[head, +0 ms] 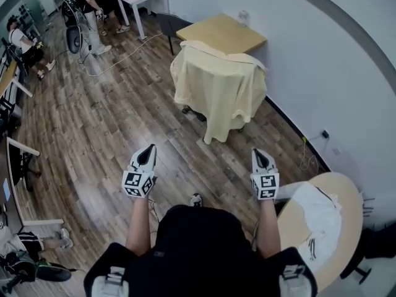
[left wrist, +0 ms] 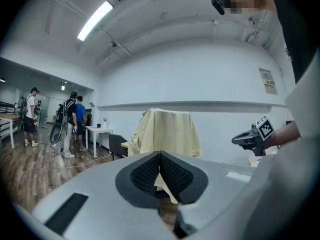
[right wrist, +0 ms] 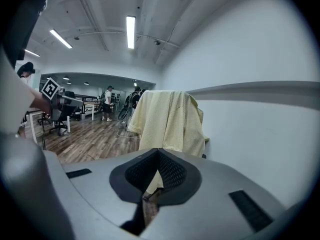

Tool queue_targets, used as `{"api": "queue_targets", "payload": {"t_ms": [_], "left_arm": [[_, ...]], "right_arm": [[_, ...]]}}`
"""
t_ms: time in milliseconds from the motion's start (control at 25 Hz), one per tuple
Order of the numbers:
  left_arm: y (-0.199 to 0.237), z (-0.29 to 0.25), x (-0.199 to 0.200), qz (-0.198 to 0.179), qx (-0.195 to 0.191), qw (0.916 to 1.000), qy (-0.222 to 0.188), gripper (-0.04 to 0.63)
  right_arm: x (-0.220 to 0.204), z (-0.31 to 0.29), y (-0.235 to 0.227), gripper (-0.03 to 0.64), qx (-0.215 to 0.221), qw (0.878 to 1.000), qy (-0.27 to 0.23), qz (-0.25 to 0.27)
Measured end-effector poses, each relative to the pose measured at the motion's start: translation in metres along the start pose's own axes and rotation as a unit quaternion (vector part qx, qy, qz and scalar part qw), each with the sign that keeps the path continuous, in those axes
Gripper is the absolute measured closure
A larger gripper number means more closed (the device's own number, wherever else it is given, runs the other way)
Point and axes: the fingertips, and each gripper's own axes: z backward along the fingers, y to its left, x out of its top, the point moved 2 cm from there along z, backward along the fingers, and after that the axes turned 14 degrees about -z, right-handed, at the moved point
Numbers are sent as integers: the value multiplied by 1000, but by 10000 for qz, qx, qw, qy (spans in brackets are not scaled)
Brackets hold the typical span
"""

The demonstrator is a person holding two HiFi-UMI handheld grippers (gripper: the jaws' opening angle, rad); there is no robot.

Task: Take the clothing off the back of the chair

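1. Shirt [head: 216, 85] (pale yellow) is hanging over the back of the chair [head: 185, 110], covering most of it; only the base is showing at the hem.
2. Chair is standing by the white wall, just in front of a wood table [head: 226, 33].
3. L gripper [head: 147, 154] is pointing at the shirt from well apart; its jaws are sitting fully closed w/ nothing btwn them.
4. R gripper [head: 260, 158] is doing likewise, level w/ the L one; jaws pressed together, empty.
5. Both are hovering over wood floor [head: 111, 122], btwn the person [head: 198, 246] and the chair.
6. White cloth [head: 322, 218] is lying on a round table [head: 349, 197] at the person's right.
7. People [head: 86, 5] are standing at the far end of the room.
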Motion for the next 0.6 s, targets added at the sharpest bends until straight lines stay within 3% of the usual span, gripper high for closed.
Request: {"api": "queue_targets", "payload": {"t_ms": [600], "left_arm": [[21, -51, -4, -48, -322, 9995, -28, 592]], "right_arm": [[-10, -22, -11, 621, -365, 9988, 262, -203]]}}
